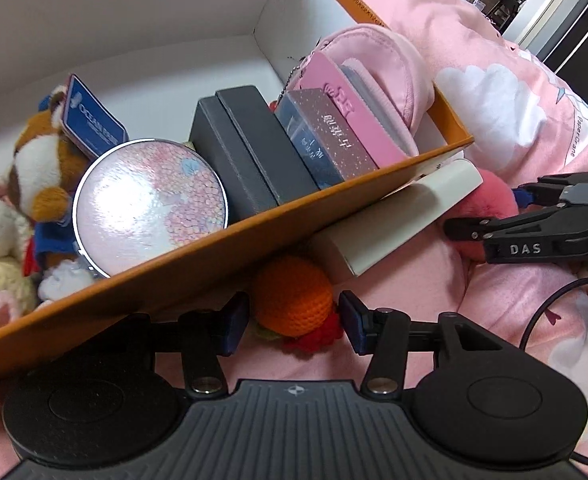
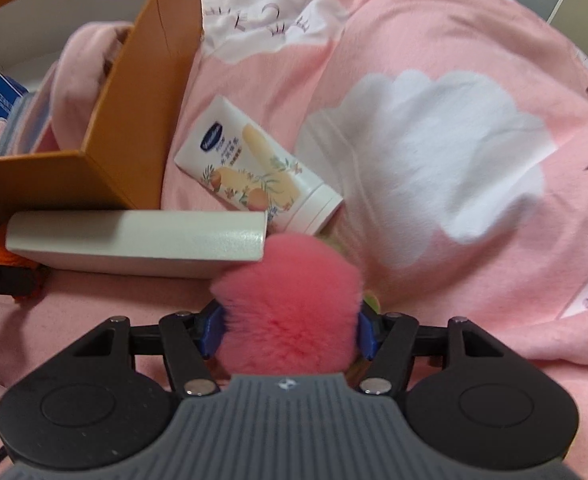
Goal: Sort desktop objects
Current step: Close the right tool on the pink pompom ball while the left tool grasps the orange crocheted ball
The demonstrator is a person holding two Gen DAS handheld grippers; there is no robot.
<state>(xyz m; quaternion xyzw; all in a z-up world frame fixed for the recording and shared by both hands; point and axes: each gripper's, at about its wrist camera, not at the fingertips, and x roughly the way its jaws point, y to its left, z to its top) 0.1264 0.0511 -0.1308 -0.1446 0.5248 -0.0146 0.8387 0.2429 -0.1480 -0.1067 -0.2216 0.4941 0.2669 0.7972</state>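
Observation:
An orange crochet toy (image 1: 294,300) with red and green trim lies on the pink bedspread against the orange box's wall (image 1: 214,256). My left gripper (image 1: 292,324) is open around the toy, a blue pad on each side with small gaps. A fluffy pink pompom (image 2: 290,280) lies by the end of a white flat box (image 2: 134,240). My right gripper (image 2: 290,332) straddles the pompom, its fur brushing both blue pads, and the jaws stand wide and open. In the left wrist view the right gripper (image 1: 489,208) reaches in from the right over that pompom (image 1: 493,192).
The orange box holds a round pearly compact (image 1: 150,204), dark grey boxes (image 1: 246,152), a pink pouch (image 1: 381,64) and plush toys (image 1: 42,160). A white lotion tube (image 2: 254,168) lies beside the box corner. Pink bedspread with white clouds (image 2: 433,152) stretches to the right.

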